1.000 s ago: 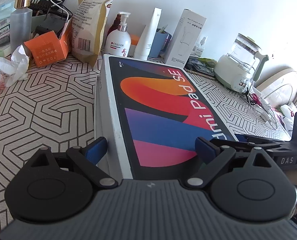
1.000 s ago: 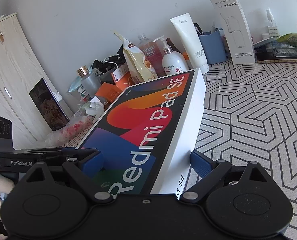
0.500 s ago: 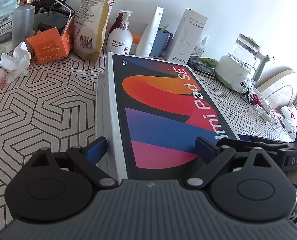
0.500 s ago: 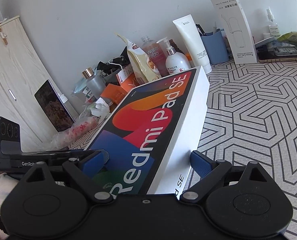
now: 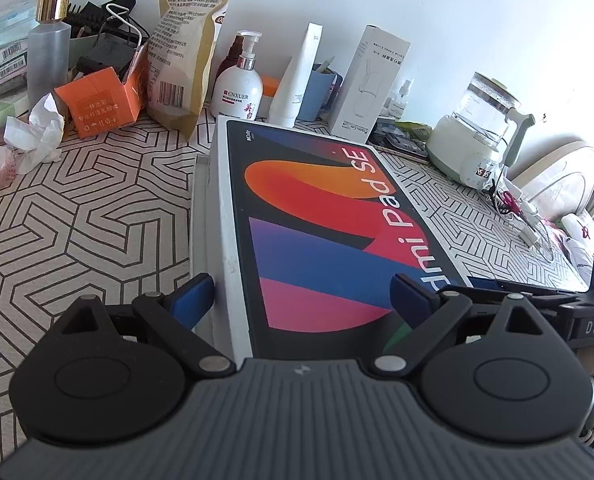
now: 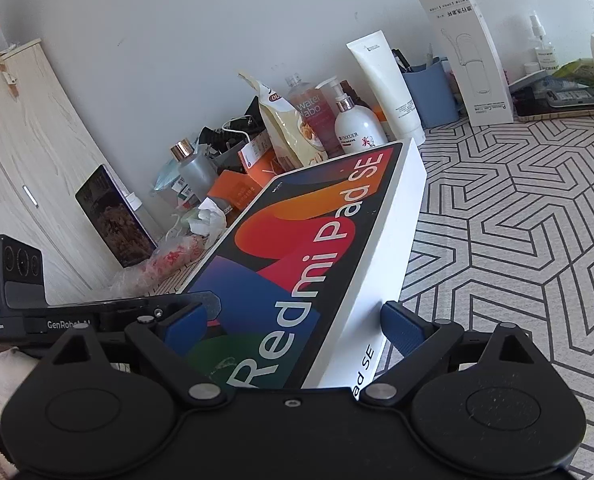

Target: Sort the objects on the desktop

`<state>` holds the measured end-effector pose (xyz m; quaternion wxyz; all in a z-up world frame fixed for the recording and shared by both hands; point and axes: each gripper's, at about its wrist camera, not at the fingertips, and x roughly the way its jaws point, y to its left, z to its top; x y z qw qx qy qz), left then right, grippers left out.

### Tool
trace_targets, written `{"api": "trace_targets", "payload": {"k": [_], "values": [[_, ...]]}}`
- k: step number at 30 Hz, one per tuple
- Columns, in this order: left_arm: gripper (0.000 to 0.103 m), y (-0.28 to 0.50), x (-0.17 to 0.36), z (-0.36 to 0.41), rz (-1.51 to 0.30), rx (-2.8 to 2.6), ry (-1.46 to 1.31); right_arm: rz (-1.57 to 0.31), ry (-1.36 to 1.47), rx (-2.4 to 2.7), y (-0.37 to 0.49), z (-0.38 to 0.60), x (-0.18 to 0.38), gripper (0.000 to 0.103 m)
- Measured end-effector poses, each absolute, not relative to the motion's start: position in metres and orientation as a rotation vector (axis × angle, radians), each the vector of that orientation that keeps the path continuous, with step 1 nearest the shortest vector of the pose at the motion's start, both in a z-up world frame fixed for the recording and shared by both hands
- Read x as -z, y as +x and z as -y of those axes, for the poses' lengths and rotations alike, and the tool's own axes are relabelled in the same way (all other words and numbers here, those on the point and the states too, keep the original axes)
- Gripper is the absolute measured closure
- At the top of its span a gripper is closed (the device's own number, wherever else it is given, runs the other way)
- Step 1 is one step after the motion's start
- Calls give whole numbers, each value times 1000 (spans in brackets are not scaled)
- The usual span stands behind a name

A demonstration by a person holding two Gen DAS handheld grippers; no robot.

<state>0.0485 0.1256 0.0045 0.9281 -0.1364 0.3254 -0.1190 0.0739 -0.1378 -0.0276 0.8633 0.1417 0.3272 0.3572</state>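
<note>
Both grippers, left gripper (image 5: 303,300) and right gripper (image 6: 295,326), have jaws spread wide around the big white colourful-lidded tablet box (image 5: 317,216). It isn't clearly pinched. If one side slips, it'll likely tip into the white pump bottle (image 5: 237,92).

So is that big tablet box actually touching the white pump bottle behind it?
Cannot tell. In both wrist views the far edge of the tablet box overlaps the foot of the pump bottle, so neither contact nor a gap shows.

A lived-in home desk
Lotion bottle (image 5: 237,90), glass kettle (image 5: 479,136) and snack pouch (image 5: 185,44) crowd a white wall
</note>
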Motion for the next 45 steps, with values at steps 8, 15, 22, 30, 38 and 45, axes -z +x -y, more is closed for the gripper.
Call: {"api": "trace_targets", "payload": {"k": [8,15,22,30,38,45], "values": [[8,38,-8,-124,-640,238,-262,-669,293,-771,71,138,22,6],[8,39,-3,-129,-658,230,-279,-695,305,-774,69,134,30,6],[8,41,-4,-128,-658,233,-270,-689,268,-759,73,129,26,6],[8,41,-4,-124,-655,243,-270,-704,296,-754,78,137,29,6],[8,40,-5,-131,-628,214,-259,-701,276,-776,78,125,26,6],[8,38,5,-131,-634,198,-267,-725,282,-775,81,125,29,6]]}}
